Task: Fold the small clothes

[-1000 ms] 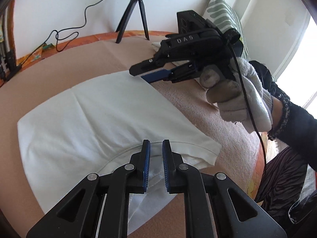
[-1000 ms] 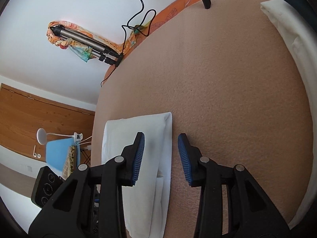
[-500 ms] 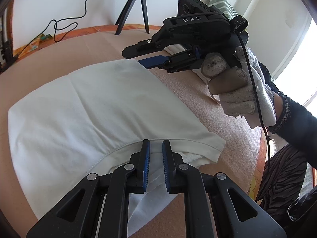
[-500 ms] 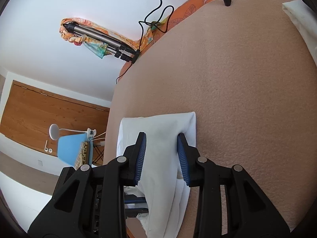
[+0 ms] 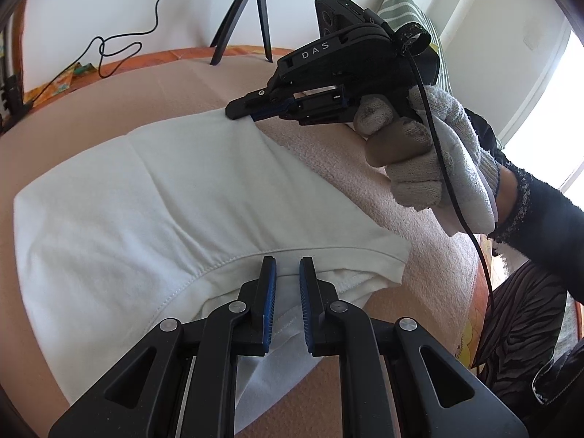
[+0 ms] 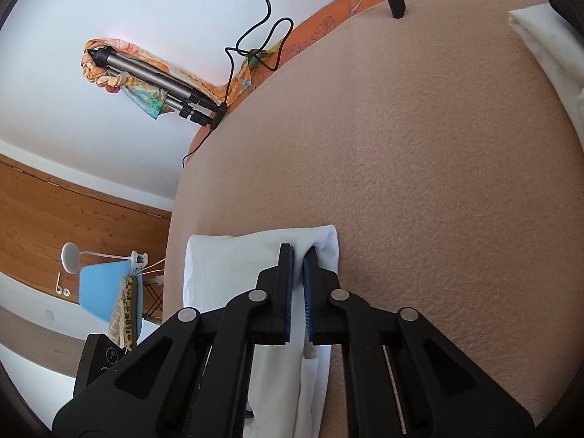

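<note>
A white T-shirt (image 5: 175, 197) lies partly folded on the peach bed cover. My left gripper (image 5: 286, 277) is shut on its near edge by the neckline. My right gripper (image 5: 241, 111), held by a gloved hand, is pinched on the shirt's far corner. In the right wrist view the right gripper (image 6: 297, 259) is shut on that white corner (image 6: 325, 241), with cloth bunched between the blue pads.
A black tripod (image 5: 242, 11) and cable stand at the bed's far edge. A striped pillow (image 5: 408, 3) is at the back right. A white pillow (image 6: 547, 43) lies far right. A folded tripod (image 6: 153, 84) and a blue chair (image 6: 106, 288) are beyond the bed.
The right gripper came down onto the shirt's far corner and its jaws closed on the cloth. The left gripper kept its hold on the near edge.
</note>
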`<state>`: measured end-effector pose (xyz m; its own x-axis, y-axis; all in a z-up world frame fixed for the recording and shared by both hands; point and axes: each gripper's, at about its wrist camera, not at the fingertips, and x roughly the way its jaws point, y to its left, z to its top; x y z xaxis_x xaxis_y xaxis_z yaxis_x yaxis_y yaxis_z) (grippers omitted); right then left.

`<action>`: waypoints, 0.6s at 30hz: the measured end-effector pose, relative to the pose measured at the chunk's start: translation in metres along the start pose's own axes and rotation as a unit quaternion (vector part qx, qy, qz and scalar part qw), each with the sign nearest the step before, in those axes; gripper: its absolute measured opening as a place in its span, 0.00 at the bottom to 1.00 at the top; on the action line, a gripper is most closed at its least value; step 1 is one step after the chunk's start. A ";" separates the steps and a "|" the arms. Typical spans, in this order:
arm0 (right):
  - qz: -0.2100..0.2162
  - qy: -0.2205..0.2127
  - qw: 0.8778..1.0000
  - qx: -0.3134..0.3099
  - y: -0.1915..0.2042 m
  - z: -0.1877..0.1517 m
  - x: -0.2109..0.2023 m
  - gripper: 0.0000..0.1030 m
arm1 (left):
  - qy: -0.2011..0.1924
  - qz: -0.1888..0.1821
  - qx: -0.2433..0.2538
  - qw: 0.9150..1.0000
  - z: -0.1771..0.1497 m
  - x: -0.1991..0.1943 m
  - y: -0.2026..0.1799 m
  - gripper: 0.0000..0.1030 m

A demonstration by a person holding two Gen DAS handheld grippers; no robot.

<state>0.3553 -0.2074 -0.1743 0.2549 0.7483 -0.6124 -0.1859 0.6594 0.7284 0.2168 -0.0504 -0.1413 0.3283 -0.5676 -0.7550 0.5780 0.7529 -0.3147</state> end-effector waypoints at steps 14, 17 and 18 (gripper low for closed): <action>-0.034 -0.009 0.994 -0.103 0.046 -0.009 -0.008 0.10 | -0.028 -0.015 -0.019 0.999 0.011 -0.021 -0.005 0.16; -0.054 0.012 0.991 -0.118 0.044 -0.014 0.007 0.10 | -0.037 -0.002 -0.034 0.999 0.010 -0.030 0.010 0.19; -0.075 0.013 0.989 -0.129 0.044 -0.016 0.007 0.10 | -0.040 0.001 -0.044 0.998 0.010 -0.034 0.018 0.19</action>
<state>0.3339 -0.1720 -0.1521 0.2751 0.6394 -0.7180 -0.3844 0.7576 0.5275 0.2232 -0.0207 -0.1157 0.3910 -0.5880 -0.7080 0.5105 0.7787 -0.3648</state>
